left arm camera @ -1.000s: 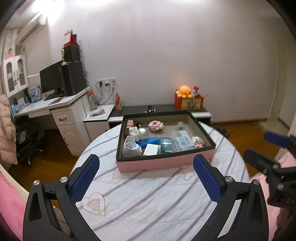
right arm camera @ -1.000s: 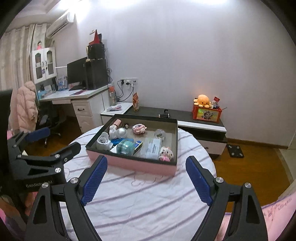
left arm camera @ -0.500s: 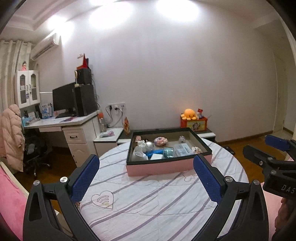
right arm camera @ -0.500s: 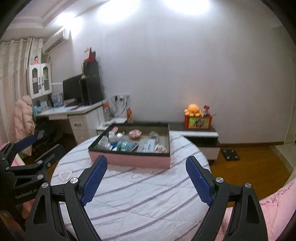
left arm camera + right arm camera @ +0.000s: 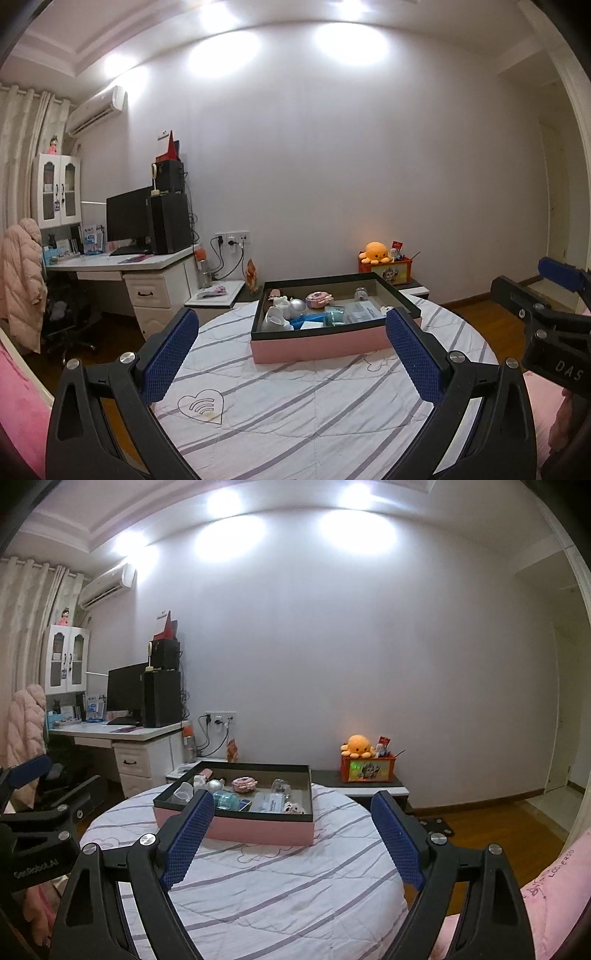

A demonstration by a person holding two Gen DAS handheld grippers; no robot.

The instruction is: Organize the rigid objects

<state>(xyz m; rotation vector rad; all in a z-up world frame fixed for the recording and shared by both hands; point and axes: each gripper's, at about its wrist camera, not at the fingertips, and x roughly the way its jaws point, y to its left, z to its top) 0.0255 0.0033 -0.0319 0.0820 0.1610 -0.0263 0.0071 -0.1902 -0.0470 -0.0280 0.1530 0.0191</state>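
Observation:
A pink box with a dark rim (image 5: 321, 341) (image 5: 258, 830) sits on the far half of a round table with a striped white cloth (image 5: 295, 406) (image 5: 258, 897). It holds several small items, among them a white cup (image 5: 275, 319), a teal jar (image 5: 334, 316) and a pink round piece (image 5: 318, 298). My left gripper (image 5: 291, 354) is open and empty, held above the near side of the table, well short of the box. My right gripper (image 5: 291, 838) is open and empty at a like distance. Each shows at the edge of the other's view.
A white desk with a monitor and speakers (image 5: 140, 254) stands at the back left, with a chair and a pink coat (image 5: 22, 288). A low cabinet carries an orange plush on a red box (image 5: 384, 264). Pink bedding (image 5: 554, 904) lies at the right.
Both grippers have pulled back and tilted up from the table. The box now looks smaller and lower in both views. Both stay open and empty.

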